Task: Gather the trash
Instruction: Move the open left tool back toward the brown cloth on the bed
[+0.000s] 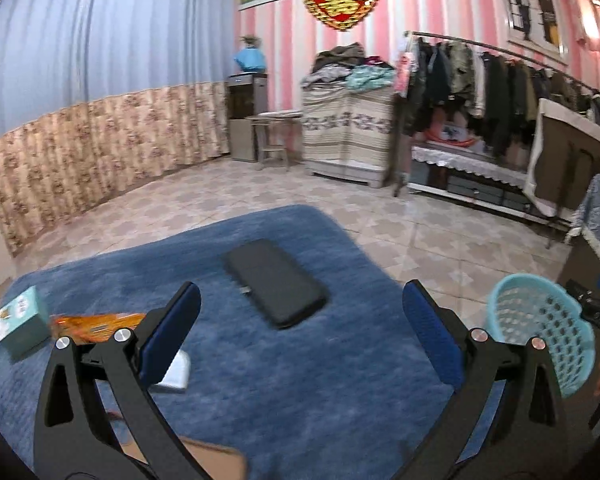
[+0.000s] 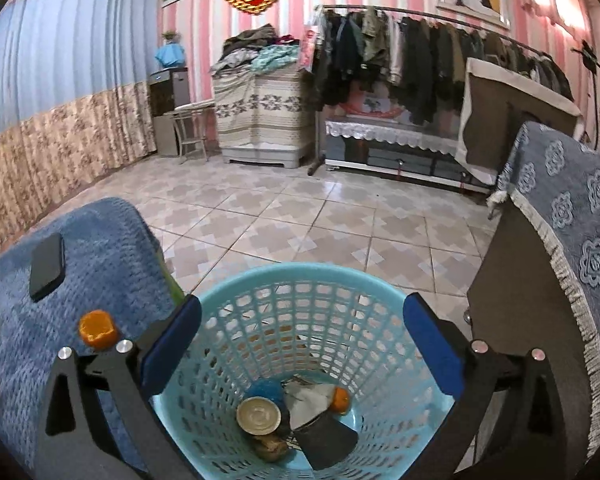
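Observation:
My right gripper hangs open over the light blue plastic basket, with nothing between its fingers. In the basket lie a tin can, a grey wrapper, an orange piece and a brownish scrap. An orange peel sits on the blue blanket just left of the basket. My left gripper stands open and empty above the blanket. To its left lie an orange wrapper, a teal box and a white packet behind the left finger.
A black phone lies on the blanket ahead of the left gripper, seen also as the phone from the right. The basket stands on the tiled floor right of the bed. A cloth-covered cabinet flanks the basket. A clothes rack lines the far wall.

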Demonstrator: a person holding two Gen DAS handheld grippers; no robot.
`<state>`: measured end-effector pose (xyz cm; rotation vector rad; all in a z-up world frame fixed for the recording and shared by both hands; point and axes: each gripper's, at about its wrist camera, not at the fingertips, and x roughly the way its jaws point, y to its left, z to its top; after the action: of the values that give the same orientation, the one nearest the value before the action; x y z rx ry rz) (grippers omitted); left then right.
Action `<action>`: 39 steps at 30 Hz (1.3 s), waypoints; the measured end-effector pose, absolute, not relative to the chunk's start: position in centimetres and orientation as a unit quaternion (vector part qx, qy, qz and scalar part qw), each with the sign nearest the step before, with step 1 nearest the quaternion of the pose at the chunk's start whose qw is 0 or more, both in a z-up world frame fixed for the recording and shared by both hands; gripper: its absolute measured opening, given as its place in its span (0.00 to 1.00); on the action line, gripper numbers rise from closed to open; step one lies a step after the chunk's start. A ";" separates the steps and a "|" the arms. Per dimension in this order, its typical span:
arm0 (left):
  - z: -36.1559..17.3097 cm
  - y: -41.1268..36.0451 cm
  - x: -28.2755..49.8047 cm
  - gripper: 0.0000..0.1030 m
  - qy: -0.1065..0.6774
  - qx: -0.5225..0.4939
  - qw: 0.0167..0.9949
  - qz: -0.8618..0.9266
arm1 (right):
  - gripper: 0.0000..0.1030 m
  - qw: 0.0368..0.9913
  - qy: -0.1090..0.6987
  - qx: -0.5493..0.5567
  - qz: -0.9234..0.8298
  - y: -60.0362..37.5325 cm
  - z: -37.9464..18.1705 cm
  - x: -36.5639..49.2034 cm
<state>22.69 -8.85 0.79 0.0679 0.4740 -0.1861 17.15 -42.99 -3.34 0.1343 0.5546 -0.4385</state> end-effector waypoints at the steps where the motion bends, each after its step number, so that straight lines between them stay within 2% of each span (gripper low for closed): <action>1: 0.6 -8.2 22.6 0.95 0.235 0.036 0.968 -0.084 | 0.96 0.937 0.273 0.059 -0.210 -42.4 -3.4 17.4; 10: -1.2 -0.8 21.7 0.95 0.257 0.015 0.966 -0.025 | 0.96 0.944 0.279 0.041 -0.169 -38.9 -3.7 18.9; 28: -4.5 9.0 19.2 0.95 0.276 -0.018 0.960 0.054 | 0.96 0.949 0.303 -0.021 -0.085 -29.4 -5.6 21.3; 39: -7.0 13.2 22.4 0.95 0.309 -0.026 0.946 0.091 | 0.96 0.943 0.317 -0.079 -0.056 -25.3 -6.6 21.7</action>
<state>22.39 13.17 -6.96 -0.0533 0.6299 0.1845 21.72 -25.34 -6.60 -0.1604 0.6468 -0.1150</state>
